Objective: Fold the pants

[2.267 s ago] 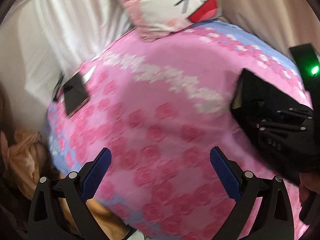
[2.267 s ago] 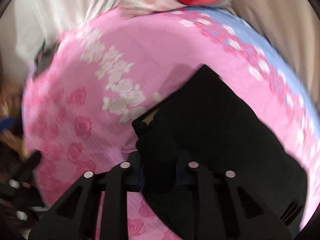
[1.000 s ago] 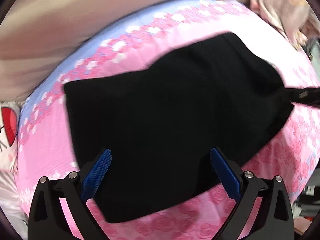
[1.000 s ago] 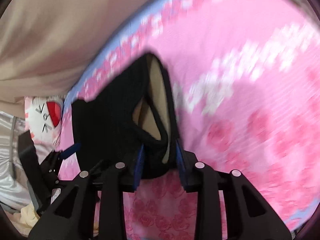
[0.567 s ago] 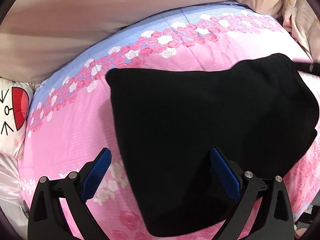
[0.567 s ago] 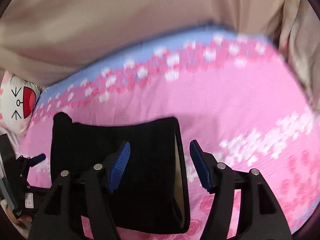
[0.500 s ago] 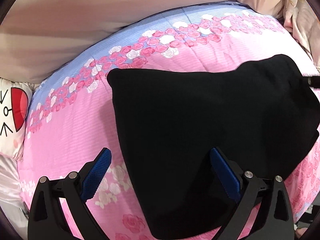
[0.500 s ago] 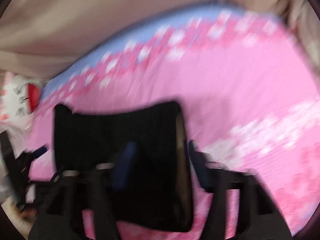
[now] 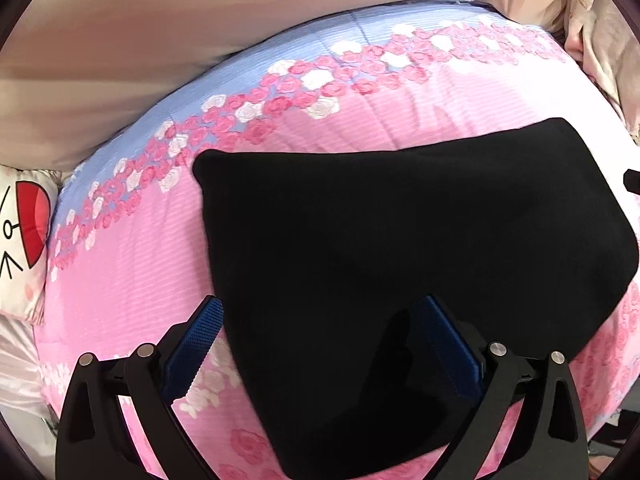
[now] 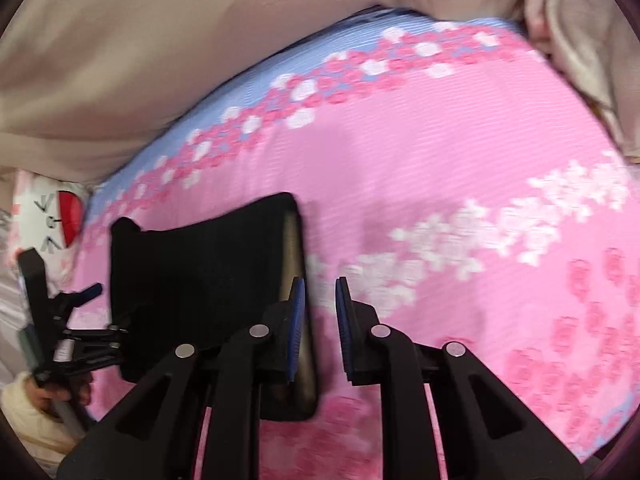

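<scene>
The black pants (image 9: 400, 248) lie folded into a flat block on the pink rose-patterned bedspread (image 9: 132, 280). My left gripper (image 9: 320, 344) is open just above their near edge, holding nothing. In the right wrist view the pants (image 10: 200, 276) lie at left, with a tan lining showing at their right edge. My right gripper (image 10: 320, 320) hovers beside that edge with its jaws nearly closed and nothing between them. The left gripper (image 10: 80, 320) shows at the pants' far left.
A white cartoon-face pillow (image 9: 20, 232) lies at the bed's left end. A beige curtain (image 9: 200, 20) hangs behind the bed. Crumpled beige fabric (image 9: 600, 40) sits at the far right corner.
My right gripper let go of the pants, pulled off to their right edge and closed its jaws. The pants now lie flat. My left gripper stayed open and shifted slightly.
</scene>
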A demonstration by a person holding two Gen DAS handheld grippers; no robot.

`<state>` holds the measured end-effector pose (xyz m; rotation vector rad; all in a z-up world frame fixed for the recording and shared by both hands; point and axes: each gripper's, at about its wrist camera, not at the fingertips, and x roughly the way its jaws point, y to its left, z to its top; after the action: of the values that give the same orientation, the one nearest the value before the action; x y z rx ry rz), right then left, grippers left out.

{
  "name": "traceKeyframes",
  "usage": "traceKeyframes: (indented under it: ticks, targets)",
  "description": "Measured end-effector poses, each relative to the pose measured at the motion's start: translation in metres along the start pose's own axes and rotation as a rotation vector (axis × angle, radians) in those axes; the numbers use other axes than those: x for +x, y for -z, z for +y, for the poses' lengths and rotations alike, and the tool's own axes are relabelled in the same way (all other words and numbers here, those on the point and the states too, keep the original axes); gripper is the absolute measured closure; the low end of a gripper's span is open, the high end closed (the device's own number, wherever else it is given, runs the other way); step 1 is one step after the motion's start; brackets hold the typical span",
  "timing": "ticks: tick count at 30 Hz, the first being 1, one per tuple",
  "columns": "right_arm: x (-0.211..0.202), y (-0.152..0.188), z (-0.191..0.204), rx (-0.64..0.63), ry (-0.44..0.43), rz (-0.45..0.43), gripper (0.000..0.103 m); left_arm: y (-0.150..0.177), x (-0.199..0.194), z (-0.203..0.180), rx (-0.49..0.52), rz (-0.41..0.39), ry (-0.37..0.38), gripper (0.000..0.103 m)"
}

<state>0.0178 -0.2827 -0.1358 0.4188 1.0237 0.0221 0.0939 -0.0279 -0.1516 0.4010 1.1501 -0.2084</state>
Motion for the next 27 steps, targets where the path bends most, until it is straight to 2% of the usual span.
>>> traceKeyframes:
  ticks: [2, 5, 6, 8, 11, 12, 15, 17, 19, 21, 23, 25, 27]
  targets:
    - [0.002, 0.001, 0.002, -0.011, -0.013, -0.012, 0.086, 0.0, 0.0, -0.01, 0.023, 0.008, -0.01, 0.005]
    - [0.03, 0.011, 0.002, -0.065, 0.047, 0.058, 0.086, -0.001, 0.002, -0.018, 0.039, 0.021, -0.023, 0.005]
    - [0.038, 0.014, 0.005, -0.076, 0.041, 0.091, 0.086, 0.0, 0.002, -0.021, 0.039, 0.028, -0.022, 0.005]
    - [0.037, 0.02, 0.022, -0.121, -0.024, 0.09, 0.086, 0.0, 0.002, -0.024, 0.042, 0.041, -0.017, 0.005]
    - [0.042, 0.025, 0.038, -0.168, -0.05, 0.113, 0.086, 0.002, 0.004, -0.028, 0.051, 0.047, -0.033, 0.005]
    - [0.043, 0.024, 0.043, -0.177, -0.034, 0.12, 0.086, 0.002, 0.006, -0.028, 0.051, 0.054, -0.039, 0.005]
    - [0.038, 0.019, 0.051, -0.216, -0.041, 0.097, 0.086, 0.003, 0.007, -0.03, 0.048, 0.061, -0.046, 0.005]
    - [0.039, 0.018, 0.046, -0.197, -0.044, 0.119, 0.086, 0.003, 0.007, -0.031, 0.044, 0.062, -0.054, 0.005]
    - [0.027, 0.014, 0.038, -0.166, -0.111, 0.088, 0.087, 0.002, 0.005, -0.03, 0.033, 0.065, -0.058, 0.005]
    - [0.021, 0.016, 0.024, -0.144, -0.099, 0.074, 0.087, 0.002, 0.003, -0.029, 0.027, 0.06, -0.058, 0.005]
    - [0.025, 0.019, -0.01, -0.062, -0.074, 0.095, 0.086, 0.004, 0.003, -0.029, 0.032, 0.064, -0.068, 0.005]
    - [0.021, 0.019, -0.03, -0.011, -0.096, 0.086, 0.086, 0.006, 0.004, -0.029, 0.039, 0.073, -0.081, 0.005]
    - [0.015, 0.014, -0.037, -0.01, -0.12, 0.063, 0.086, 0.009, 0.007, -0.028, 0.037, 0.083, -0.085, 0.005]
